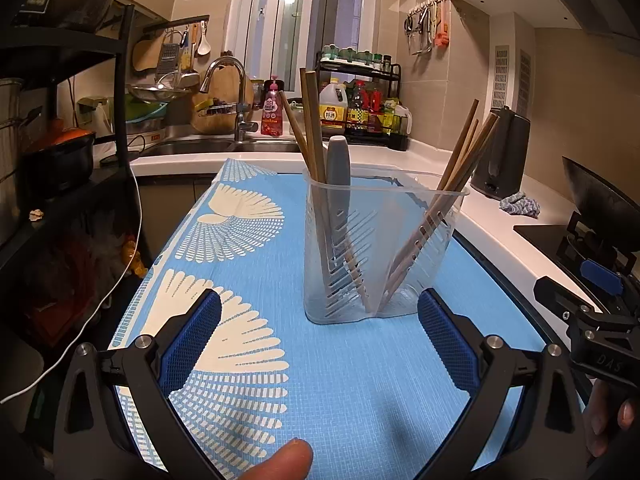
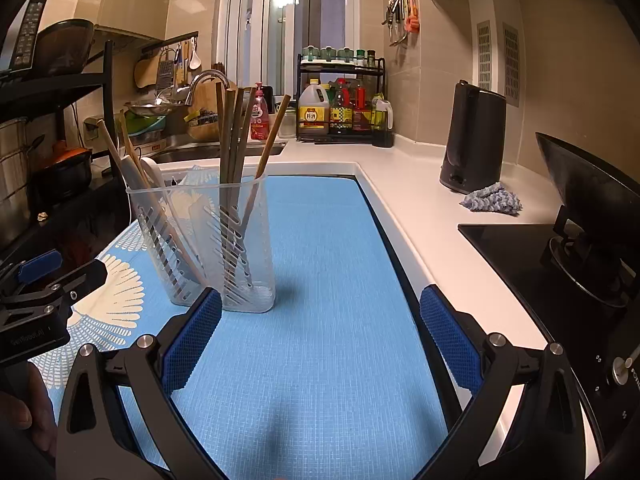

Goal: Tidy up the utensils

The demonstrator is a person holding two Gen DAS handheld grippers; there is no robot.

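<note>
Chopsticks (image 1: 312, 128) upright in clear holder (image 1: 380, 256) on blue mat (image 1: 340, 380); left gripper (image 1: 320, 340) and right gripper (image 2: 320, 340) both spread apart, empty.

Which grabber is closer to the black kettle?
The right gripper. The kettle stands ahead to its right on the white counter. The left gripper sits farther left, with the clear utensil holder ahead of it.

warm-lit kitchen: beige tiled wall (image 2: 448, 60), window (image 1: 296, 20), white counter (image 2: 400, 184), sink (image 1: 208, 146).
</note>
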